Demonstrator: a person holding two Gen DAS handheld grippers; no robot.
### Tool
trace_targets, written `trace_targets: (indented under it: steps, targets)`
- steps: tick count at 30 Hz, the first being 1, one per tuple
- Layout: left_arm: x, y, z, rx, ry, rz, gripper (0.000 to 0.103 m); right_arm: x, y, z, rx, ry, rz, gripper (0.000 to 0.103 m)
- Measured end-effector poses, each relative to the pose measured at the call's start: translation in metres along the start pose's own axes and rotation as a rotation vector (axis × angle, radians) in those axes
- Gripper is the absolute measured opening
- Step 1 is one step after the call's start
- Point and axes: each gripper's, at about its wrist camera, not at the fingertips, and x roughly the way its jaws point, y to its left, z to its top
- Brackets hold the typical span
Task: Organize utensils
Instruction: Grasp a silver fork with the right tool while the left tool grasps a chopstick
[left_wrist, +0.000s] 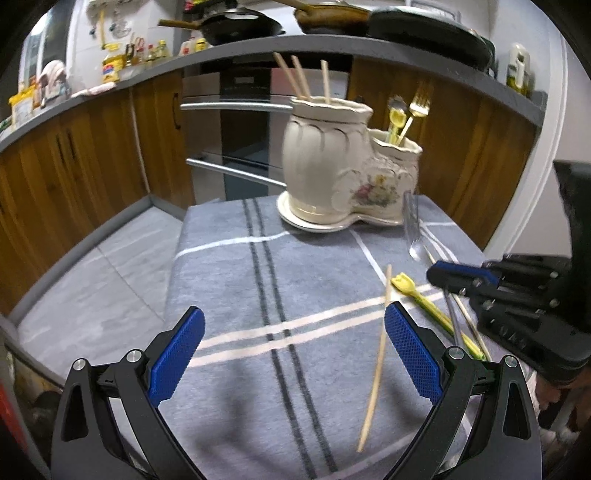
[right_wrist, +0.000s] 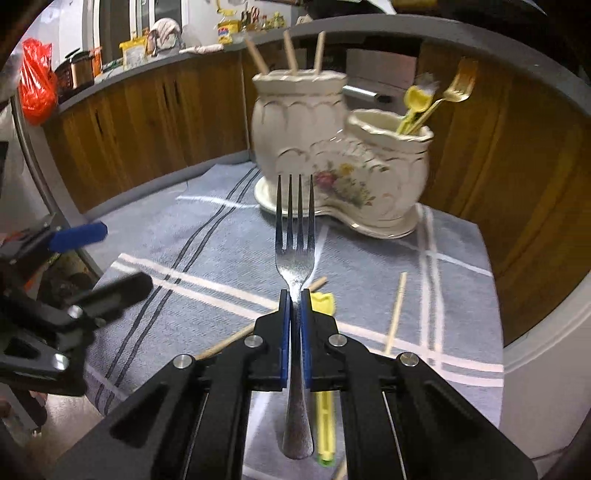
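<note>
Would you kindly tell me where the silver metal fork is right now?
In the right wrist view, the silver metal fork is clamped by the right gripper, tines pointing at the cream ceramic boot-shaped holder.

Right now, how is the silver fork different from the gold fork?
The silver fork is clamped between the pads of the right gripper, above the cloth; the gold fork stands in the lower section of the ceramic holder. The silver fork is steel-coloured, the gold fork brass-coloured. The silver fork is alone, while the gold fork shares its section with a yellow utensil. Both point their tines upward.
</note>
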Motion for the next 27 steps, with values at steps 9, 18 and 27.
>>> trace_targets:
  steps: [9, 18, 27]
  targets:
    - [0.031, -0.041, 0.005, 0.104, 0.094, -0.007, 0.095, -0.019, -0.036, -0.001, 0.060, -0.068, 0.025, 0.005]
    - [0.065, -0.079, 0.010, 0.245, 0.219, -0.020, 0.067, -0.047, -0.066, -0.005, 0.133, -0.163, 0.056, 0.005]
    - [0.089, -0.085, 0.013, 0.292, 0.339, -0.046, 0.031, -0.063, -0.088, -0.002, 0.170, -0.226, 0.061, 0.005]
